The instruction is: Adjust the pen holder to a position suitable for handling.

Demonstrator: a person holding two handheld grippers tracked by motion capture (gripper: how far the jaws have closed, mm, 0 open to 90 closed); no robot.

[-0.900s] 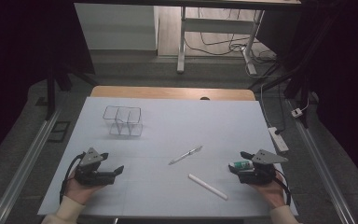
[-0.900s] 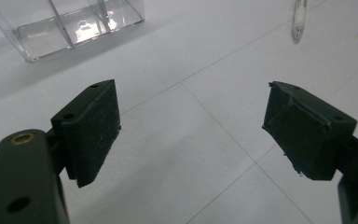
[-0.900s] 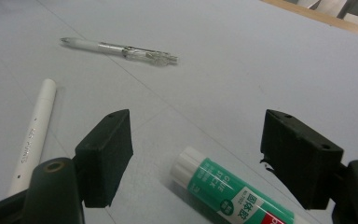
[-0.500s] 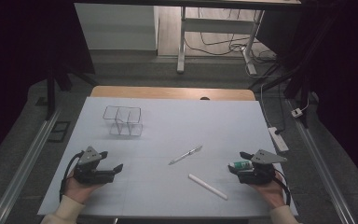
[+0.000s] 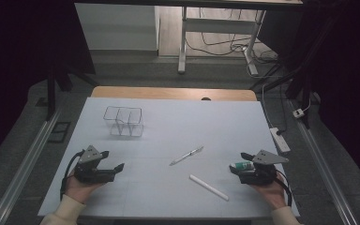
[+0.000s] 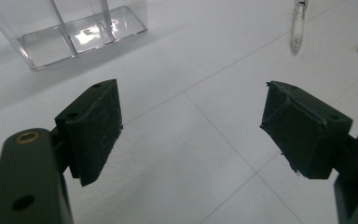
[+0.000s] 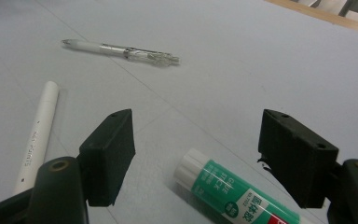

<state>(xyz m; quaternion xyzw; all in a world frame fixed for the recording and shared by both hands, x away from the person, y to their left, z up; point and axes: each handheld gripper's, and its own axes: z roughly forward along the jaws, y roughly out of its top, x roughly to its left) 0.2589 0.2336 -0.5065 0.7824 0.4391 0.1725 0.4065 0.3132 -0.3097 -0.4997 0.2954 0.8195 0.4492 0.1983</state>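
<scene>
My left gripper (image 5: 112, 160) rests on the white table (image 5: 168, 201) at the front left, jaws open and empty; in the left gripper view (image 6: 191, 116) its pads stand wide apart over bare table. At the front right my right gripper (image 5: 237, 164) is open too. A green and white glue stick (image 7: 228, 191) lies flat on the table between its jaws, with neither pad touching it; the glue stick (image 5: 241, 165) also appears from above. A clear pen (image 5: 186, 155) and a white stick (image 5: 208, 187) lie mid-table.
A clear compartmented box (image 5: 123, 121) stands empty at the back left, ahead of my left gripper (image 6: 74, 32). A wooden strip (image 5: 168, 93) borders the far edge. A white power strip (image 5: 280, 139) lies on the floor to the right.
</scene>
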